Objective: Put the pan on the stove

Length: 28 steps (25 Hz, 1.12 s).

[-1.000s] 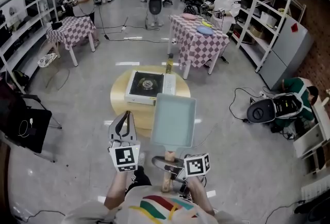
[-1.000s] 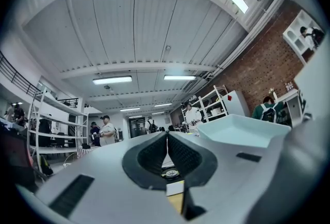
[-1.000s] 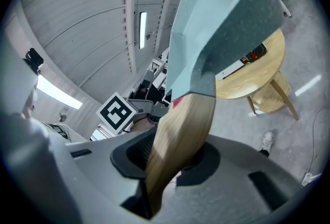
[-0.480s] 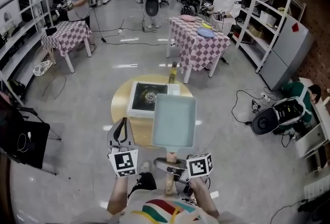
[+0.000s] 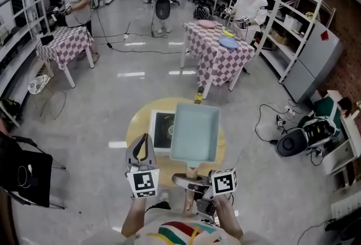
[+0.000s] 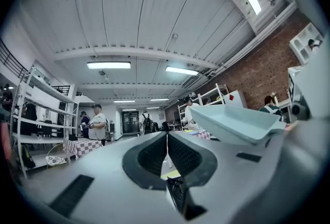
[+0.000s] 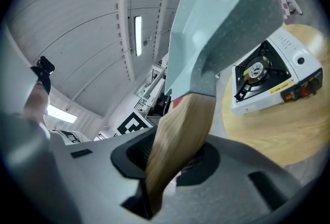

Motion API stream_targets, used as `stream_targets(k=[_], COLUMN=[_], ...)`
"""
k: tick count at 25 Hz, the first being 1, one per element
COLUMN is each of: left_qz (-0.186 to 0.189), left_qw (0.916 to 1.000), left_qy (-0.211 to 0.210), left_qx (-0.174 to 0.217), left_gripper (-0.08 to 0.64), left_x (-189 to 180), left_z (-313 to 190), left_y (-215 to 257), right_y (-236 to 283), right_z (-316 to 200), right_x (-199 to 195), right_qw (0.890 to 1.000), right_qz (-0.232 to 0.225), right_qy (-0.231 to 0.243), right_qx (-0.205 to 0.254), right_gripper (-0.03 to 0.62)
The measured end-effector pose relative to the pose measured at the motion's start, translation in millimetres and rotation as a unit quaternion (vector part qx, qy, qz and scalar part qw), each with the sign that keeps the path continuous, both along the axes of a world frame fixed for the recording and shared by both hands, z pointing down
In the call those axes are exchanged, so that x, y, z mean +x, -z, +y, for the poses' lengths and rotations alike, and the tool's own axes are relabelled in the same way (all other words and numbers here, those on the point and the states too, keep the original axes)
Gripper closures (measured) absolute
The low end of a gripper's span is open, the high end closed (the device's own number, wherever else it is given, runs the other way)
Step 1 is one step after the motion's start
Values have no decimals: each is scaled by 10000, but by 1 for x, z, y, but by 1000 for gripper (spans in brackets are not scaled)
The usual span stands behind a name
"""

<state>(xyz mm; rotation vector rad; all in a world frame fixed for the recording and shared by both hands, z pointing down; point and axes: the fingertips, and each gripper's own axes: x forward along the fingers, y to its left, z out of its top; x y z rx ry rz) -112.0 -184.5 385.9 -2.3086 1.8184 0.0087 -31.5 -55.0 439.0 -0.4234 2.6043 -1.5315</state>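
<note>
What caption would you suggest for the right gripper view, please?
Right gripper shut on the wooden handle of the pan, held in the air near the stove on the table.

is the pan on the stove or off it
Off it: the right claw holds the pan up by its wooden handle, clear of the stove on the table.

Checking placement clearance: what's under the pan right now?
The pan, held by the right tool, hangs over the round table. In the head view it covers the stove's right edge; the burner shows beside it. Tabletop beneath is hidden.
</note>
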Motion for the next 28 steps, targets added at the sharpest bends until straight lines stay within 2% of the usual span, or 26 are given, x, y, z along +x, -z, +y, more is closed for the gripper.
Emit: stream_targets(k=[4, 10, 22, 25, 28], left_qz=[156, 58, -33, -3, 1], left_qw=[9997, 9997, 9997, 9999, 10000], left_qy=[-148, -202, -23, -7, 8], left_qx=[115, 107, 231, 125, -68], left_gripper=[552, 552, 552, 552, 552], left_x=[-14, -29, -10, -5, 1], left_z=[-50, -97, -133, -139, -139], left_y=[8, 3, 16, 16, 13], right_y=[3, 3, 6, 7, 3], right_z=[-49, -97, -139, -140, -140], right_x=[-15, -29, -15, -13, -10], right_qw=[9998, 9994, 9995, 9995, 9991], right_qz=[168, 162, 281, 172, 291], right_qy=[-123, -302, 114, 226, 281], right_qx=[72, 60, 115, 115, 123], right_gripper=[509, 509, 511, 511, 511])
